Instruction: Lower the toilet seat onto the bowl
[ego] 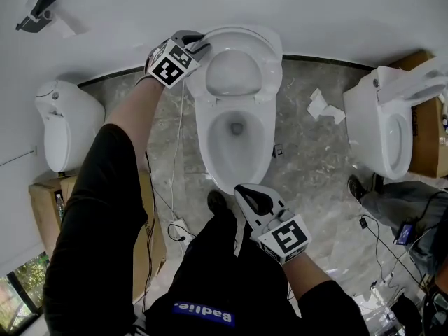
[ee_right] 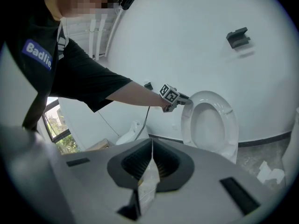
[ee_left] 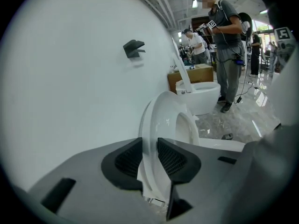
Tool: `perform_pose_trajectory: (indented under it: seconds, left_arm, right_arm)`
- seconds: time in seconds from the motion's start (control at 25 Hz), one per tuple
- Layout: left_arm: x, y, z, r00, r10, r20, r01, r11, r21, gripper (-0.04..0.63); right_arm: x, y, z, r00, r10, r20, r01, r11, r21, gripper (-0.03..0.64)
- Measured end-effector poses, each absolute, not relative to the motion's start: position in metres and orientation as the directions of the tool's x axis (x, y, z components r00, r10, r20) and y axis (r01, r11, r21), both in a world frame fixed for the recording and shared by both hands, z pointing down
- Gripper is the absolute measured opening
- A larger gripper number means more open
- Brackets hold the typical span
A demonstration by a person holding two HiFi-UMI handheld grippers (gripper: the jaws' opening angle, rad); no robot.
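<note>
Currently: left gripper point(ee_left: 149, 144) has both ribbed pads pressed on the edge of the toilet seat point(ee_left: 162, 112), with the rim clamped between them. The seat stands raised at the back of the bowl point(ego: 203, 140), near upright and not down on it. Seen from the head view, the grip sits on the seat's upper left edge.

Right gripper point(ee_right: 150, 146): jaws together, only a narrow seam between the pads. A pale crinkled strip shows in that seam; I cannot tell whether it belongs to the gripper or is a held scrap. This gripper hangs just beside the bowl's front edge, pointing toward the seat.

Markings: each gripper's cube point(ego: 289, 238) bears black-and-white square markers, no letters. The black shirt carries a blue label point(ee_right: 37, 54) reading "Badlie".

Right of the bowl: crumpled white paper point(ego: 323, 106) on the floor, and further right a second toilet point(ego: 388, 121). Left of the bowl: another white fixture point(ego: 66, 124). On the wall above the bowl: a small black bracket point(ee_right: 238, 37).
</note>
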State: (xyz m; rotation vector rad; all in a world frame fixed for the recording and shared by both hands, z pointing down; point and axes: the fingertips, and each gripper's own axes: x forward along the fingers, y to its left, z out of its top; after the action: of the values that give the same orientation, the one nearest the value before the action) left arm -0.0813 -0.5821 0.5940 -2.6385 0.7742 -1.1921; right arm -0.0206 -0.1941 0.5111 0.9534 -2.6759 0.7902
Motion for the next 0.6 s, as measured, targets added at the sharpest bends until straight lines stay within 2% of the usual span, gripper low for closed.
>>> perform_pose_trajectory:
  seconds: [0.6]
  left_arm:
    - [-0.077, -0.502, 0.577, 0.632, -0.432, 0.643, -0.285, -0.901, -0.326, 0.091]
  right_arm:
    - [-0.047, -0.170, 0.497, -0.793, -0.497, 0.351, -0.608, 0.676, -0.417, 0.028]
